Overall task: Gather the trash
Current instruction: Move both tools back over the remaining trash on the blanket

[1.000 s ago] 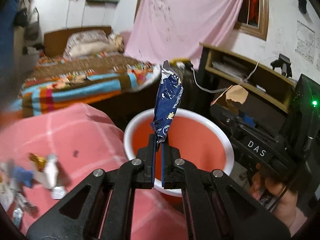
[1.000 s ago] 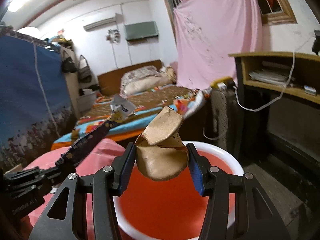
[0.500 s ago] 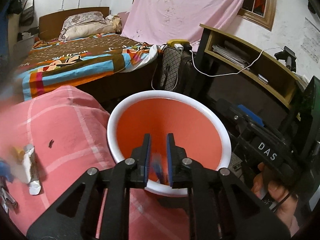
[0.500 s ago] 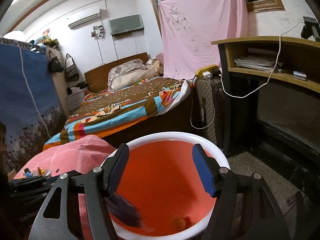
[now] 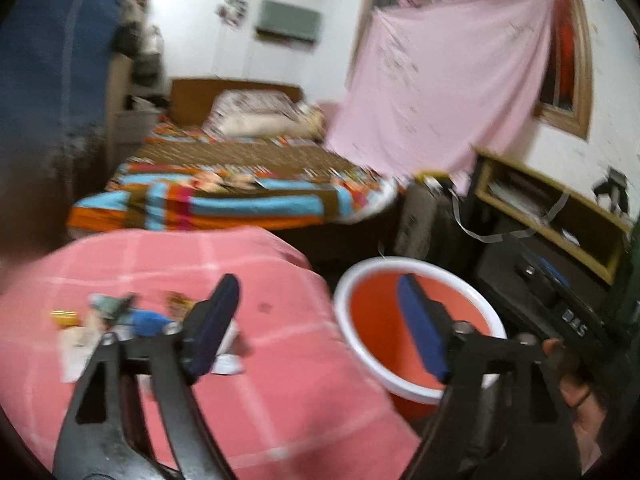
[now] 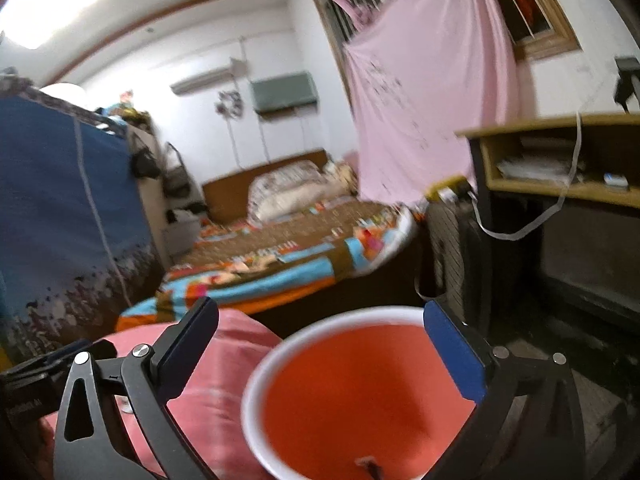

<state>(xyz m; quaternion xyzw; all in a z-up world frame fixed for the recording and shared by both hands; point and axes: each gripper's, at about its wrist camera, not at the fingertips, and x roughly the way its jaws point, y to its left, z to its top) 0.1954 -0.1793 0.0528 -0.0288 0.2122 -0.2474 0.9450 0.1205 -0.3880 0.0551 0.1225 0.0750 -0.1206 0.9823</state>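
An orange bin with a white rim (image 5: 372, 312) stands beside the pink checked cloth (image 5: 280, 380); it also fills the lower right wrist view (image 6: 352, 392). My left gripper (image 5: 320, 320) is wide open and empty, over the cloth's edge and the bin. My right gripper (image 6: 320, 348) is wide open and empty above the bin's rim. A small scrap (image 6: 370, 465) lies at the bin's bottom. Several wrappers (image 5: 132, 316) lie on the cloth at the left, blurred.
A bed with a striped blanket (image 5: 240, 196) stands behind. A wooden shelf unit (image 5: 548, 216) and black equipment (image 5: 560, 304) are at the right. A blue fabric wardrobe (image 6: 60, 220) stands at the left. A pink sheet (image 6: 420, 112) hangs over the window.
Both grippers let go of their trash into the bin and opened wide. The left gripper has swung left and up towards the cloth; the right has lifted slightly.
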